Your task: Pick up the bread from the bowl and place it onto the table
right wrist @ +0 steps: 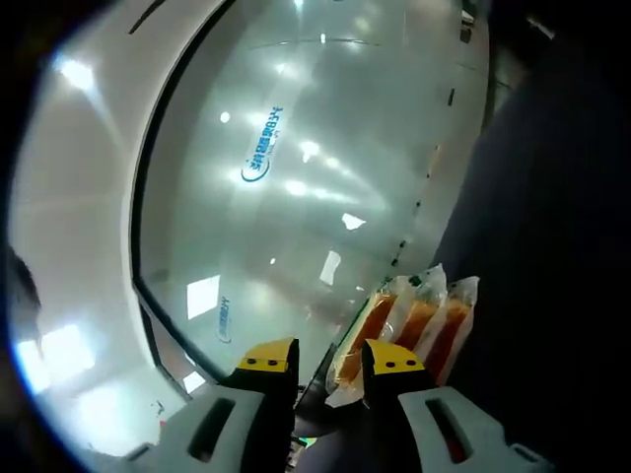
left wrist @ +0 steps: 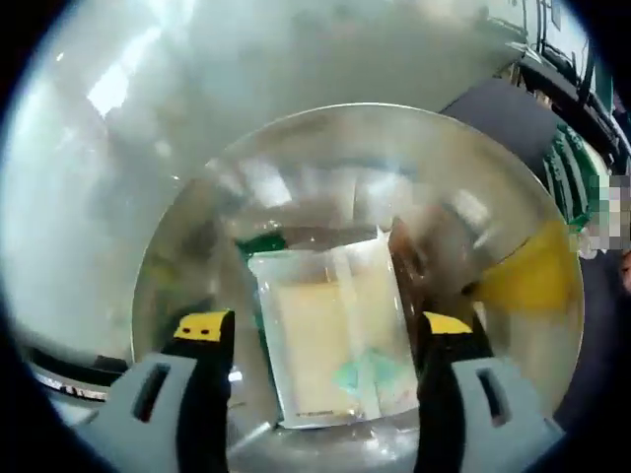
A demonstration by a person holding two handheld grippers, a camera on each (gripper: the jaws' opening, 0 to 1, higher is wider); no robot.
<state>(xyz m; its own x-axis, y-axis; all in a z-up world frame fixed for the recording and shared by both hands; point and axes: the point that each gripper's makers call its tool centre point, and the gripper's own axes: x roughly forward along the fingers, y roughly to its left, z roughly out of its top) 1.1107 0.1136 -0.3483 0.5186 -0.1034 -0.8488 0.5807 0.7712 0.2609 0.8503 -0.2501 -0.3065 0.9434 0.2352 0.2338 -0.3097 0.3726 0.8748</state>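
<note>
Left tool (left wrist: pixel 330 330) spread open around the wrapped bread (left wrist: pixel 335 335) in the bowl (left wrist: pixel 197 227); we should close squarely on it.

We look down along the left claw (left wrist: pixel 325 340) into a shiny metal bowl (left wrist: pixel 296 158) resting on the pale, glossy table (left wrist: pixel 99 197). A clear-wrapped pack of bread (left wrist: pixel 335 340) lies in the bottom of the bowl, between our two yellow-tipped jaws, which stand spread apart on either side of it. A yellow reflection shows on the bowl's inner wall.
</note>
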